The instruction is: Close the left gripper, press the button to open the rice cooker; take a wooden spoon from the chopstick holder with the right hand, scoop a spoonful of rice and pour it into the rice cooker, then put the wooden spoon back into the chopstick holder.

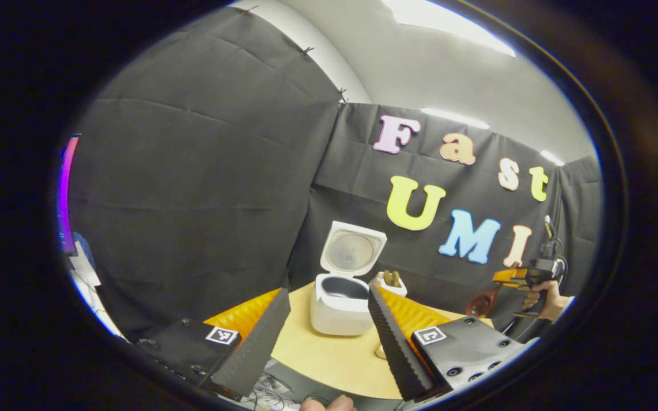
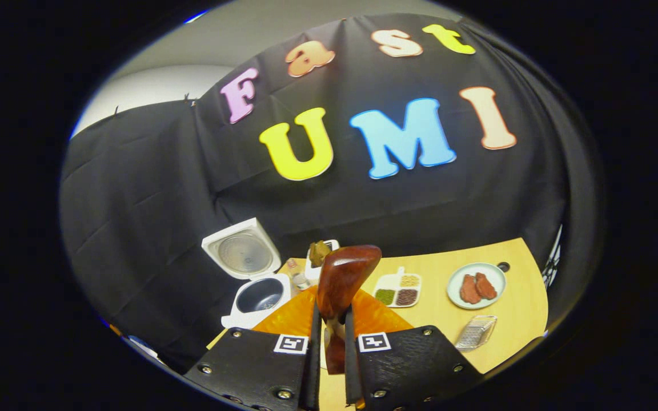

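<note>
Right gripper view: right claw (image 2: 329, 348) clamped on wooden spoon (image 2: 341, 285); left claw (image 1: 329, 342) wide open, seemingly empty

wooden spoon (image 2: 343, 285) handle hidden between fingers

White rice cooker (image 2: 255, 297) lid up, wooden spoon (image 2: 343, 279) raised, chopstick holder (image 2: 320, 254) beside cooker.

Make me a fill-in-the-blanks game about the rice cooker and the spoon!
1. The rice cooker's lid stands ____.
2. The right tool is shut on the wooden ____.
3. The left tool's fingers are spread ____.
4. The plate on the table holds pieces of ____.

Missing words: open; spoon; apart; meat
</note>
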